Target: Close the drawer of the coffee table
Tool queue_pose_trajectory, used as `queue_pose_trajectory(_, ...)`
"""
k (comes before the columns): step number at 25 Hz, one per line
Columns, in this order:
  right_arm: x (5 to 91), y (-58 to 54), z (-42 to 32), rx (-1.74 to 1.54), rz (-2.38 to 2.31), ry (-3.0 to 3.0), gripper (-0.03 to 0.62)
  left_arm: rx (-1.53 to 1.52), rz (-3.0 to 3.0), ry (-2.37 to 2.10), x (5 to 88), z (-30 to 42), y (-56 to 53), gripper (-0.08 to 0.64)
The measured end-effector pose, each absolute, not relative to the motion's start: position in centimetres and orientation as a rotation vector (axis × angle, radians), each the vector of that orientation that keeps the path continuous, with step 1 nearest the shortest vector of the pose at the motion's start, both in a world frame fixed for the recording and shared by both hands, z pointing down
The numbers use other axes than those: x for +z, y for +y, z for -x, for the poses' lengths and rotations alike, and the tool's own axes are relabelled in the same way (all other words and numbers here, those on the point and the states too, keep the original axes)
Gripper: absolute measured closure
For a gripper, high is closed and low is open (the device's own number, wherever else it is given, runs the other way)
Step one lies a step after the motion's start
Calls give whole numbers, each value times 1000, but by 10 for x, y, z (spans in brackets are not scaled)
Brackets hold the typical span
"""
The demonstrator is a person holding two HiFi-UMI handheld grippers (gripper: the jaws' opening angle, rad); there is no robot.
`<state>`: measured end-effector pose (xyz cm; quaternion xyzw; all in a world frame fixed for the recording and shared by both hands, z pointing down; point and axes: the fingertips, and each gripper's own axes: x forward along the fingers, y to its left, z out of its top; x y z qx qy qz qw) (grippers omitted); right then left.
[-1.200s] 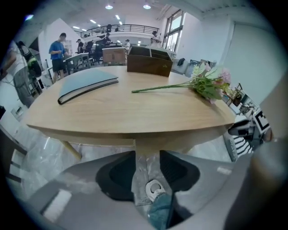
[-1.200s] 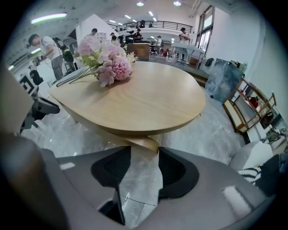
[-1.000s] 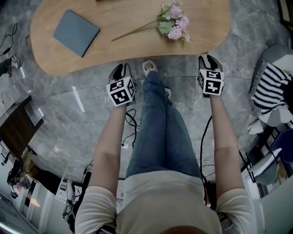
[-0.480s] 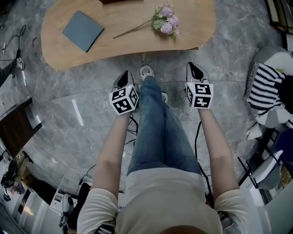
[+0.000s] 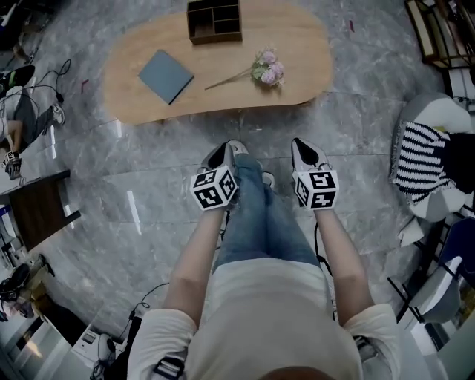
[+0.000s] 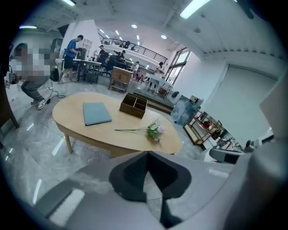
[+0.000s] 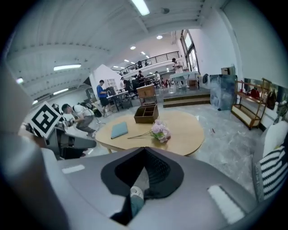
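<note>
The oval wooden coffee table lies ahead of me on the grey marble floor; it also fills the middle of the left gripper view and of the right gripper view. No drawer stands out from its near side. My left gripper and right gripper hang side by side over the floor, well short of the table, on either side of the person's legs. The left gripper and the right gripper are both shut, with nothing between the jaws.
On the table lie a blue book, a bunch of pink flowers and a wooden compartment box. A chair with a striped cushion stands right. Left are a dark cabinet, floor cables and a crouching person.
Both grippers have drawn back from the table's near edge and risen. The table now lies farther off, and the wooden box has come into view.
</note>
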<state>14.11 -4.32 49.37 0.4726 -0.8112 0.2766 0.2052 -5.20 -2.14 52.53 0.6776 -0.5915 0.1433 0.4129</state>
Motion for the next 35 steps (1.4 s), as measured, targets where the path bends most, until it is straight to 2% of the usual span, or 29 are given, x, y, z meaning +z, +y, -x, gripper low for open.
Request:
queue_pose_trajectory(4,439,-28,-129,873,-1304,-2352,592,360,-1760,-1478,473,42,-10,559)
queue_pose_trajectory(10,362,-6,-120,793,-1260,-2436,592,359,-1877,-1413,399,18,13,558)
queue_pose_trajectory(19,301,18,-116,796,-1218,-2510,592,288,-1995,-1357,327,-10,21,559)
queue_pose_trajectory(27,255,14,-91,663,-1166,-2604,592,148,-2012,-1344,281,10,15,558)
queue_pose_trajectory(35,248,14,-84,565,-1167,-2635,592,120,-1972,-1348,286,24,21,559)
